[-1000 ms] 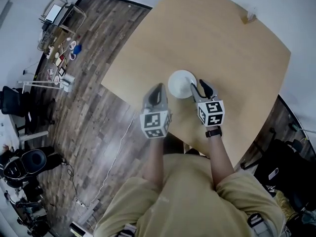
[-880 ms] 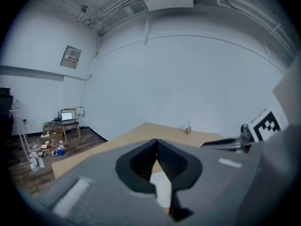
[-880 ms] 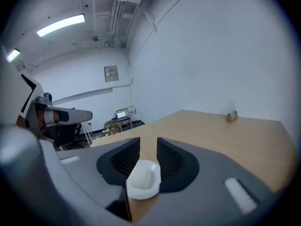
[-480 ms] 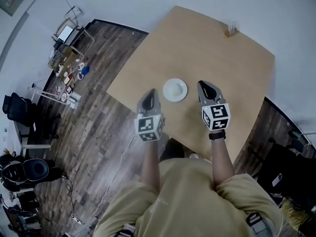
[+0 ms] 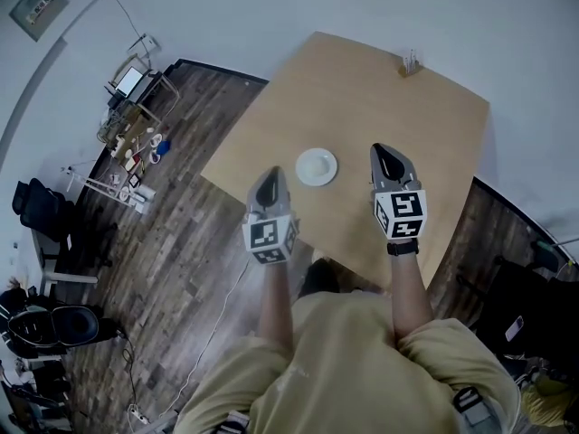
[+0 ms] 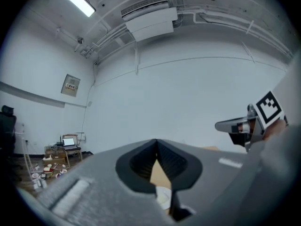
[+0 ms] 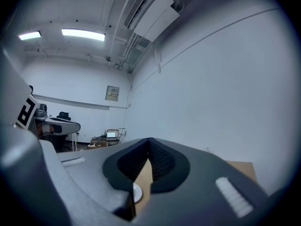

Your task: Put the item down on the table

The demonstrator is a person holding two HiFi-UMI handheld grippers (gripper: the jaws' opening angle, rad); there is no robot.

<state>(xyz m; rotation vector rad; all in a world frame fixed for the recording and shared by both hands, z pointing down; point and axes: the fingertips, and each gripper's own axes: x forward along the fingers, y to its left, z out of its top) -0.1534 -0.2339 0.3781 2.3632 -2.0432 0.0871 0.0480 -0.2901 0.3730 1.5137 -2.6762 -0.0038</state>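
**A:** Where's the white plate (image 5: 317, 166)?

**B:** Flat on the tabletop (image 5: 425, 125), between the left claw (image 5: 270, 175) and the right claw (image 5: 387, 155), touching neither. Both are pinched together, empty.

**A:** Handling?

**B:** Probably light, stiff, glaze-slick and breakable. Take it by the rim.

**A:** Anything unclear?

**B:** Each claw's own view shows only a sliver of plate. The small object (image 5: 410, 62) at the far corner is too small to identify.

White walls (image 5: 271, 7), dark plank floor (image 5: 172, 242), ceiling striplights (image 7: 82, 33).

Small object (image 5: 410, 62) on far table (image 5: 434, 125) edge unidentifiable, floor clutter (image 5: 136, 147) indistinct
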